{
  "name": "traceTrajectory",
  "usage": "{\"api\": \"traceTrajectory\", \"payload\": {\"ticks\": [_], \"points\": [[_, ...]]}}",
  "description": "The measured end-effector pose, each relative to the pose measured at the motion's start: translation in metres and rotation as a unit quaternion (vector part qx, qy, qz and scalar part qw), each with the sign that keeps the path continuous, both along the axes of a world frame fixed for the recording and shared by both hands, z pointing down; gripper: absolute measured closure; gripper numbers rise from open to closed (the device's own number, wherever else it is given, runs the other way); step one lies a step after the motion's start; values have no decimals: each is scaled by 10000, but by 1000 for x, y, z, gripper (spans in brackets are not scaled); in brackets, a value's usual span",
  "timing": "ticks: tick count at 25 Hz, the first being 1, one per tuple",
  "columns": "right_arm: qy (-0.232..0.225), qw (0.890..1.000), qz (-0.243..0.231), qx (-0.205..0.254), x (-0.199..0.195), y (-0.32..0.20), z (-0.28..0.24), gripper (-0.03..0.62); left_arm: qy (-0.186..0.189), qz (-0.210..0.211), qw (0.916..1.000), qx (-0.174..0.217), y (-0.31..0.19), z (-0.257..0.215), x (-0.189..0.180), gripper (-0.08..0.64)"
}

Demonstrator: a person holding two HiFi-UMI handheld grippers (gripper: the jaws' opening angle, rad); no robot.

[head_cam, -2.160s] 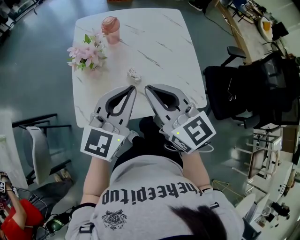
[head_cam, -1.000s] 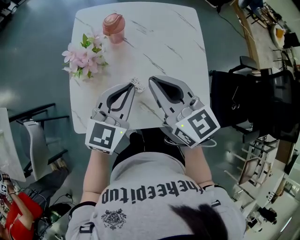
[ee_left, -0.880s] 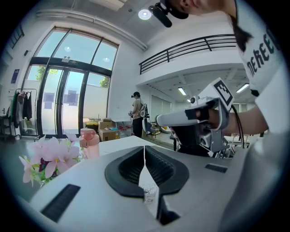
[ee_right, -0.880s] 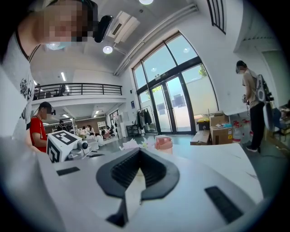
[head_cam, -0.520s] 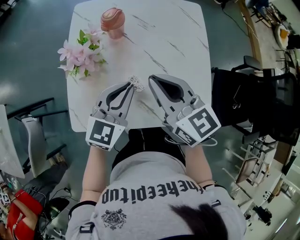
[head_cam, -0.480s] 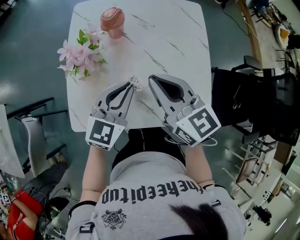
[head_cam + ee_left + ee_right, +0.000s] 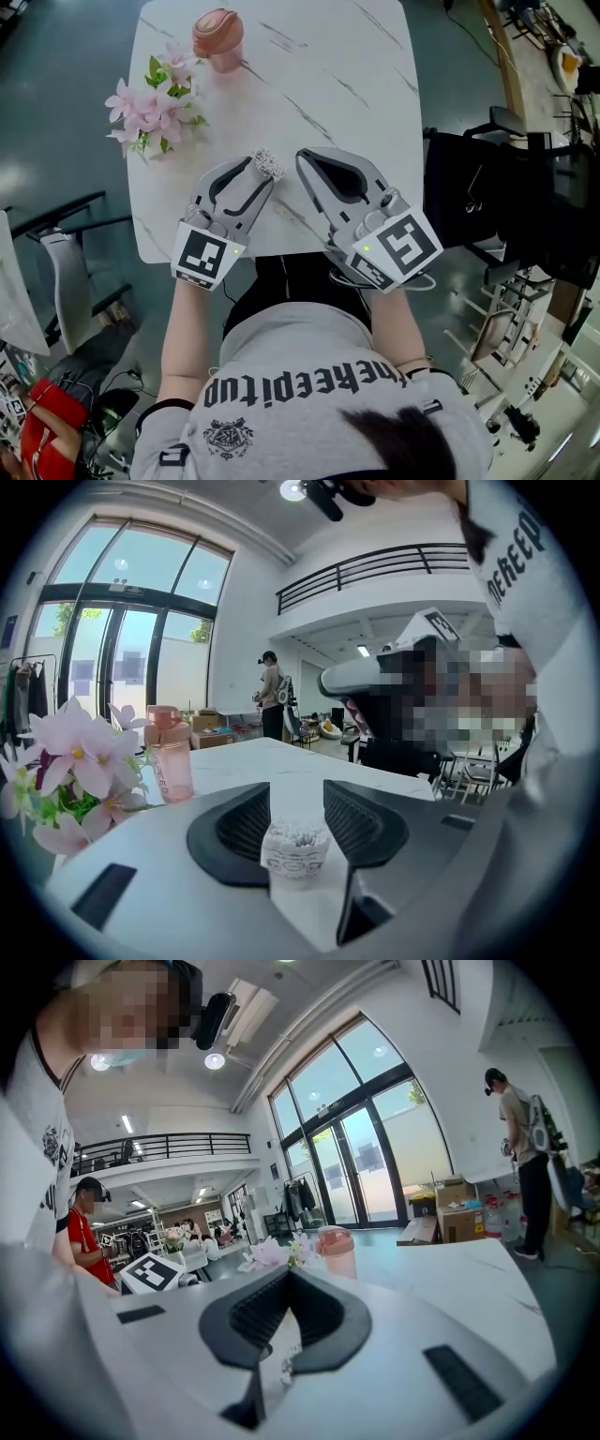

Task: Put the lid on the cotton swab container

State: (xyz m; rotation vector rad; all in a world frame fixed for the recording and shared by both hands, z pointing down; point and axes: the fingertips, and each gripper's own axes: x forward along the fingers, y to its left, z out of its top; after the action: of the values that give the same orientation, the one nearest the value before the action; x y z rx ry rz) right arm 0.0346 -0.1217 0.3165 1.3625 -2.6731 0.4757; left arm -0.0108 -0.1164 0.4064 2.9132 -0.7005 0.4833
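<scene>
Cotton swab container [image 7: 295,848] now between opening fingers [image 7: 364,819]

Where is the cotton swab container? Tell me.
Head view, centre-left: the cotton swab container stands on the white table between the left gripper's opening jaws, left of the right gripper.

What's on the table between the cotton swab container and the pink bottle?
Nothing: head view shows bare white marble tabletop between the small cotton swab container and pink bottle.

Open office hall: mezzanine railing [image 7: 375,570], glass doors [image 7: 367,1166].
</scene>
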Motion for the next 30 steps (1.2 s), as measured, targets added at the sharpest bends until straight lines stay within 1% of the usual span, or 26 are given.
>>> {"api": "traceTrajectory", "payload": {"ticks": [7, 10, 19, 30], "points": [[-13, 10000, 15, -75, 3, -1, 6, 581, -111, 181, 9997, -120, 0, 22, 4, 305], [-16, 9999, 16, -100, 6, -1, 6, 581, -133, 252, 9995, -136, 2, 28, 6, 279], [1, 9999, 35, -153, 10, -2, 10, 581, -283, 244, 9989, -269, -1, 49, 8, 245], [18, 9997, 63, -246, 15, -6, 16, 581, -480, 305, 9976, -394, -2, 68, 10, 238]]}}
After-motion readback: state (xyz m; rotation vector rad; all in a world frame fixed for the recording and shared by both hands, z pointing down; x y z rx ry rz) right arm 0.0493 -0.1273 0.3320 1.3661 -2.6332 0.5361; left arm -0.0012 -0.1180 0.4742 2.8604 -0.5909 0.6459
